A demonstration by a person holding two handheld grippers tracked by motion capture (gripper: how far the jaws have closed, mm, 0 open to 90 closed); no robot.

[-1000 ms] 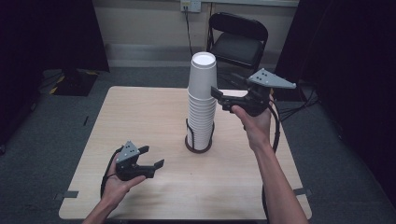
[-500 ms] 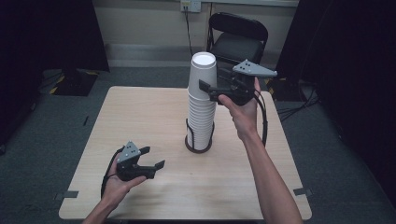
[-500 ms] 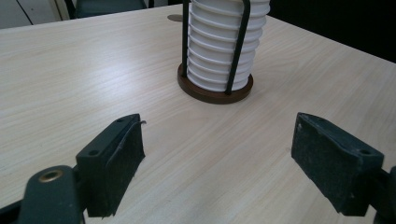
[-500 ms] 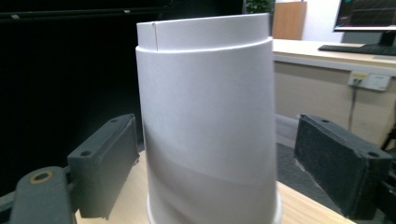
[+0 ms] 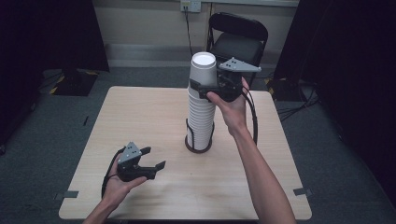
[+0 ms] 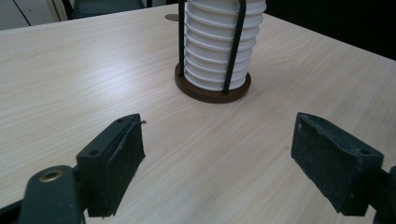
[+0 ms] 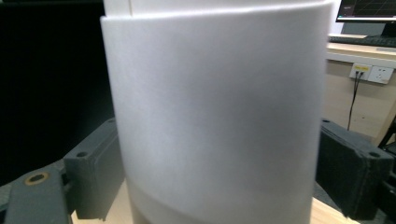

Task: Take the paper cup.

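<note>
A tall stack of white cups (image 5: pixel 200 121) stands in a black wire holder on a round brown base (image 5: pixel 198 148) at the middle of the table. My right gripper (image 5: pixel 204 87) is up at the top cup (image 5: pixel 204 65), open, one jaw on each side of it. The right gripper view has that cup (image 7: pixel 215 116) between the two pads (image 7: pixel 105 172), very close to them; I cannot tell if they touch. My left gripper (image 5: pixel 154 157) is open above the table's front left. The left gripper view looks past its jaws (image 6: pixel 217 154) at the stack's lower cups (image 6: pixel 217 42) and base (image 6: pixel 210 93).
The light wooden table (image 5: pixel 140 116) is bare around the holder. A black folding chair (image 5: pixel 238 39) stands behind the far edge. A wall socket (image 5: pixel 190 5) with a cable is on the back wall. Dark curtains hang at both sides.
My right gripper has moved left and up from beside the stack, and its jaws now flank the top cup. The left gripper has stayed where it was.
</note>
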